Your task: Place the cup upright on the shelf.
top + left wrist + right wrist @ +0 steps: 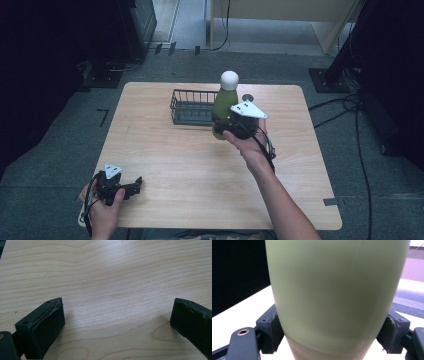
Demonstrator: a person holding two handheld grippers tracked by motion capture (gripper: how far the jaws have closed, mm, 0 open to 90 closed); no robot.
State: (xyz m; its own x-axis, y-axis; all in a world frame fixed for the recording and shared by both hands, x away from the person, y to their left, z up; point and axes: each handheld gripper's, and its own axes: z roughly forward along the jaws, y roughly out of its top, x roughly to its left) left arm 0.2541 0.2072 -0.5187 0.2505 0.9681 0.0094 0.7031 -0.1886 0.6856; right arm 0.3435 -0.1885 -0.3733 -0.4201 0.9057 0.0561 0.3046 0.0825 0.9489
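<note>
This is looking like a lab: a lone wooden table (165,165) is standing on grey carpet (60,150), with cables (350,105) and dark stands (330,75) surrounding its far corners.

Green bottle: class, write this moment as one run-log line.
right tongs: shut on green bottle, upright | wire basket: behind bottle | left tongs: open over table

Bottle (224,102) upright just right of the wire basket (192,107), both toward the table's (165,165) far edge
</note>
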